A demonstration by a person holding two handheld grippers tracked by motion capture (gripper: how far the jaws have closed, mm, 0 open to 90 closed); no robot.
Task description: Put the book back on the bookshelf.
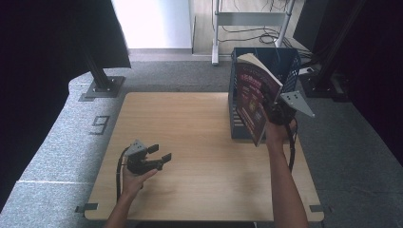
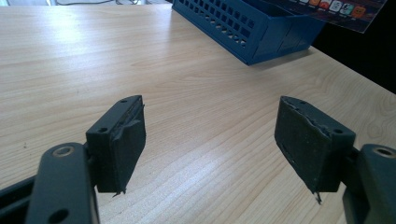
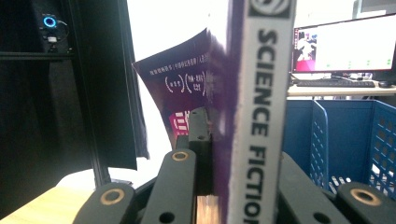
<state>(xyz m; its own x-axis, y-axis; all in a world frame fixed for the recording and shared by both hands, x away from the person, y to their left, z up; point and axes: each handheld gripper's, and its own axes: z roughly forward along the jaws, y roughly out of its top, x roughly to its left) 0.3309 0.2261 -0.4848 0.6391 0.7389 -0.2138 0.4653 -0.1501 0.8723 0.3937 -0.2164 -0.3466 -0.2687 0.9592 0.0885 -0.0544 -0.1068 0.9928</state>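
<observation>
Right gripper [image 1: 273, 111] clamps the paperback [image 1: 254, 97] by its spine beside the blue file basket [image 1: 290, 61]. Covers flop; gripping at the spine looks firmest. Left gripper [image 1: 159, 154] hovers, jaws apart, empty.

A: Daylight's pouring in from the top centre of the high view, that pale panel [image 1: 152, 23] blown out white, while the left and right edges sink into near black.

B: And the counter [image 1: 190, 137]? Evenly lit, soft shadows only.

A: In the left gripper view there's a glossy sheen across the wood at upper left, and the jaws are sharp.

B: Right gripper view's backlit: white glare behind the book [image 3: 261, 116], its spine slightly soft, the monitor [image 3: 345, 46] bright at upper right.
</observation>
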